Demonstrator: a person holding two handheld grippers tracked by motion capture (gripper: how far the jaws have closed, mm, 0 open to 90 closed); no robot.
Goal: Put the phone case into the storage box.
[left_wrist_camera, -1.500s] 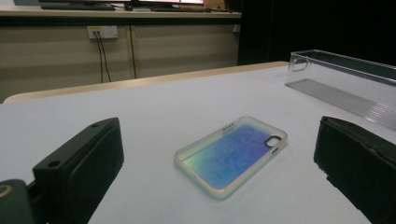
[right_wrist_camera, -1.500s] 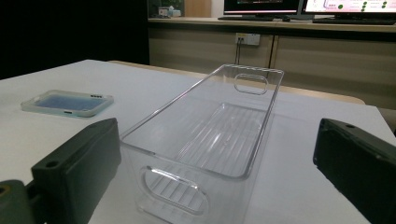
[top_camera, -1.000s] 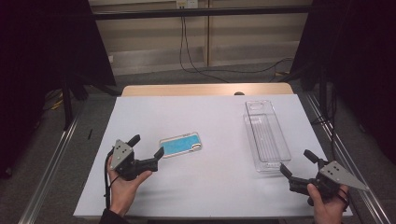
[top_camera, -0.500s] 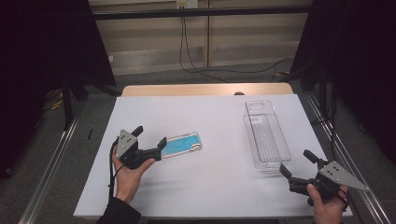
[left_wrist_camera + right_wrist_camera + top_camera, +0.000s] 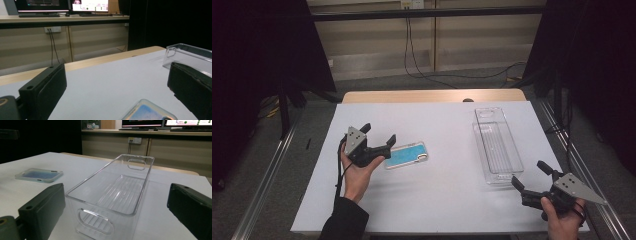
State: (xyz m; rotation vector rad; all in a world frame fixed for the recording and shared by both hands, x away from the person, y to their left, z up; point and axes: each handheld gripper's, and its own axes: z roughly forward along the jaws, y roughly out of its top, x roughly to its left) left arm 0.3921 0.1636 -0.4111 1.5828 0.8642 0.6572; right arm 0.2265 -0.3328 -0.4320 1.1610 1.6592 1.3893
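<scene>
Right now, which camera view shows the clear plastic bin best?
The right gripper view: the bin sits close between the open jaws, showing its ribbed floor, both handle cutouts and empty inside. The high view shows its whole outline on the table's right side, but small. The left gripper view catches just one far corner.

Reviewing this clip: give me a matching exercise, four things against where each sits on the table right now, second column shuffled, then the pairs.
Things:
1. phone case
2. clear bin
3. left gripper
4. right gripper

Places:
A. near right corner of the table, jaws open toward the bin's near end
B. right side of the table, long axis running away from the person
C. left of centre, lying flat
D. just left of the phone case, jaws open

Pairs: 1-C, 2-B, 3-D, 4-A
</scene>
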